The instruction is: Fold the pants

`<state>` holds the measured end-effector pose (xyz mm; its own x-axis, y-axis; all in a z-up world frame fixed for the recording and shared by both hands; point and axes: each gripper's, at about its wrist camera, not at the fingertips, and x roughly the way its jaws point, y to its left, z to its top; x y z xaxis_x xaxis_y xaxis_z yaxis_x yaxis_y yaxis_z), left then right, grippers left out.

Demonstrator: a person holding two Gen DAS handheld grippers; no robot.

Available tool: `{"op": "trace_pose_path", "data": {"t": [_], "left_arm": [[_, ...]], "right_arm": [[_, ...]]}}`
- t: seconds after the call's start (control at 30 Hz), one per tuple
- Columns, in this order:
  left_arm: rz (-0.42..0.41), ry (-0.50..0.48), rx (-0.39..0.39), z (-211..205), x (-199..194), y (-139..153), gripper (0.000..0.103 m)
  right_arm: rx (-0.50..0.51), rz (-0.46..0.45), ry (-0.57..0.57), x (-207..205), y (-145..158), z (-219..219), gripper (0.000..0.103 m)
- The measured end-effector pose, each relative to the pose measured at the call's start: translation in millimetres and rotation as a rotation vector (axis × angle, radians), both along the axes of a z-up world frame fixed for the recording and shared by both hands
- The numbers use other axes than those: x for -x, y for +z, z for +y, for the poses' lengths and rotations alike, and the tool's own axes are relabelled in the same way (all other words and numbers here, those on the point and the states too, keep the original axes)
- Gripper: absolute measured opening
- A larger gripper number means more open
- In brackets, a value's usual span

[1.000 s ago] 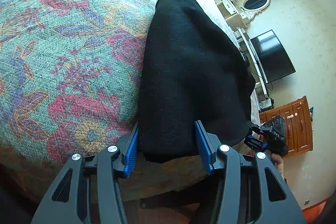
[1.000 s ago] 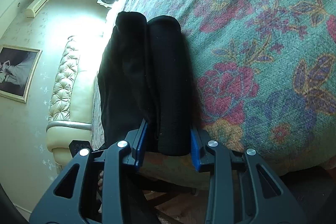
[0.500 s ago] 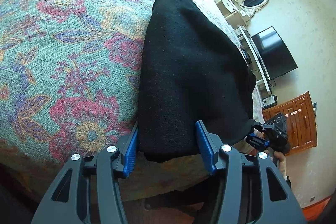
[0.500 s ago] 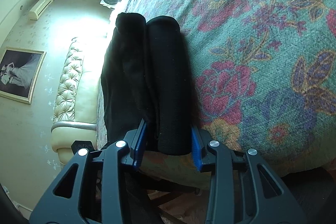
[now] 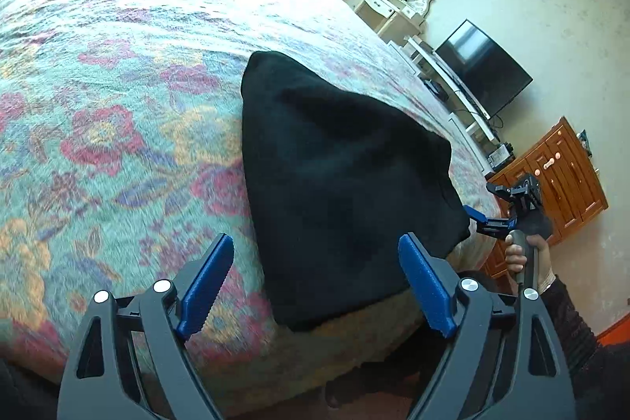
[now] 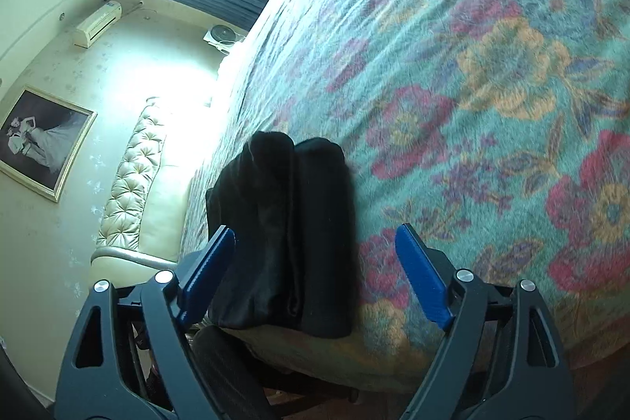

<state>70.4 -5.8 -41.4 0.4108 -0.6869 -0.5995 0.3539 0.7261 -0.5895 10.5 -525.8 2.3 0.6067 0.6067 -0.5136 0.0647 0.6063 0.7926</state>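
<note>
Two grippers are seen with their blue fingers spread apart and nothing clamped between them. The pants (image 5: 338,191), black and folded into a compact stacked bundle, lie on the floral bedspread (image 5: 110,128) at the near edge of the bed, their near end hanging slightly over that edge. The left gripper (image 5: 317,286) is held just short of the bundle's near end, with the cloth showing between its fingers but not touched by them. The right gripper (image 6: 313,274) is held likewise at the bundle's other near corner, where several layers are visible side by side. The folding is judged to be essentially complete: the bundle is set down and released. At most, a small squaring of the overhanging end may be left.
</note>
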Motion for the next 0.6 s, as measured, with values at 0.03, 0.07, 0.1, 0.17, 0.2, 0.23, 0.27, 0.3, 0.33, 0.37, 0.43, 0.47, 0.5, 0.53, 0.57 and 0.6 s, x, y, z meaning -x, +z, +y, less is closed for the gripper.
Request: {"op": "trace_pose_path", "data": {"t": [0.03,0.07,0.1,0.17,0.2,0.23,0.27,0.3,0.33,0.37,0.43,0.47,0.5,0.53,0.57,0.6], "left_arm": [[0.019,0.001,0.027,3.5,-13.5,-5.0,0.085],[0.033,0.008,0.040,4.1,-24.8,-10.5,0.085],[0.044,0.007,0.051,4.2,-38.3,-16.6,0.085],[0.081,0.010,0.071,1.8,-64.6,-31.0,0.085],[0.106,0.011,0.087,-0.5,-74.9,-37.3,0.085],[0.125,0.006,0.104,-3.8,-85.3,-42.5,0.085],[0.135,0.002,0.121,-6.9,-94.4,-47.5,0.085],[0.135,0.005,0.123,-10.0,-101.1,-50.2,0.085],[0.129,0.007,0.130,-12.8,-106.9,-51.7,0.085],[0.122,0.005,0.146,-15.4,-112.7,-52.8,0.085],[0.123,0.006,0.165,-20.2,-122.1,-53.2,0.085],[0.125,0.010,0.175,-22.6,-126.9,-53.6,0.085],[0.128,0.014,0.179,-24.7,-130.3,-53.3,0.085],[0.133,0.014,0.178,-28.0,-134.2,-53.3,0.085],[0.135,0.007,0.172,-32.9,-138.1,-53.2,0.085],[0.133,-0.005,0.165,-35.6,-143.3,-51.1,0.085]], "right_arm": [[0.010,0.000,0.010,-9.6,-0.7,1.9,0.084],[0.021,0.006,0.022,-20.0,-3.3,4.9,0.084],[0.025,0.012,0.037,-29.8,-7.4,8.2,0.084],[0.003,0.025,0.065,-48.9,-17.3,16.5,0.084],[-0.018,0.024,0.082,-57.7,-21.6,21.0,0.084],[-0.033,0.018,0.099,-65.0,-24.4,25.3,0.084],[-0.037,0.011,0.111,-72.3,-25.0,29.8,0.084],[-0.045,-0.002,0.123,-78.3,-24.9,33.5,0.084],[-0.056,-0.011,0.136,-84.3,-24.1,37.3,0.089],[-0.055,-0.015,0.144,-89.8,-23.6,39.6,0.090],[-0.018,-0.008,0.157,-98.1,-22.2,46.3,0.090],[-0.003,-0.010,0.166,-100.2,-21.9,48.8,0.090],[0.006,-0.014,0.173,-102.1,-21.5,50.1,0.090],[0.013,-0.016,0.178,-102.0,-22.8,50.5,0.090],[0.009,-0.021,0.177,-103.8,-22.6,49.6,0.090],[0.002,-0.024,0.170,-105.2,-22.1,49.4,0.090]]}}
